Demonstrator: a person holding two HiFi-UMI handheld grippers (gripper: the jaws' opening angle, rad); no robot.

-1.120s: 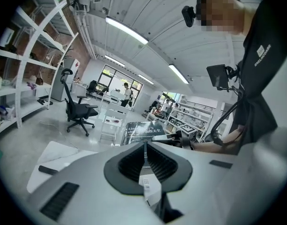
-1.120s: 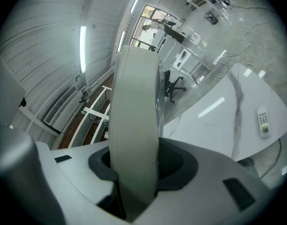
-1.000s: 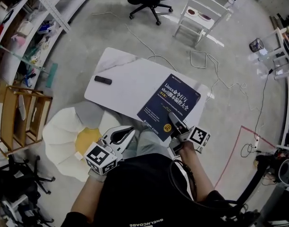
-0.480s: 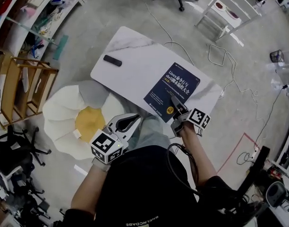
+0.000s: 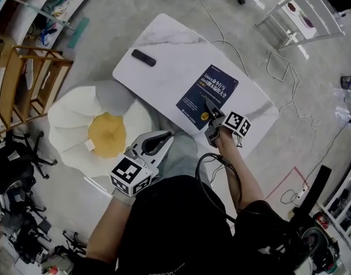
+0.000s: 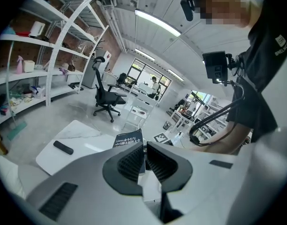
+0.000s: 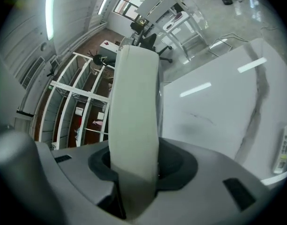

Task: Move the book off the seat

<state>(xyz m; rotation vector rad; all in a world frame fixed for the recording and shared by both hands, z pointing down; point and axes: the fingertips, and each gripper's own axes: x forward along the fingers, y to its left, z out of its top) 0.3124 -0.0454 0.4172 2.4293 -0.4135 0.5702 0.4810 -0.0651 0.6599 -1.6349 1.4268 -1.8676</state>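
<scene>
The dark blue book (image 5: pixel 209 98), titled "Linux命令行与shell脚本编程大全", lies over the white marble table (image 5: pixel 170 44), clear of the flower-shaped seat (image 5: pixel 72 119), its near edge clamped by the right gripper (image 5: pixel 210 112). The right gripper view shows only its pale page edge; the left gripper (image 6: pixel 144 154) is clenched on nothing

Bright overhead strip light (image 6: pixel 155 22); fisheye-warped, dark edges.

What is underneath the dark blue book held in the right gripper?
The white marble-patterned table shows around the book, so its top lies beneath. The covered patch is hidden, and whether the book rests on it cannot be told.
</scene>
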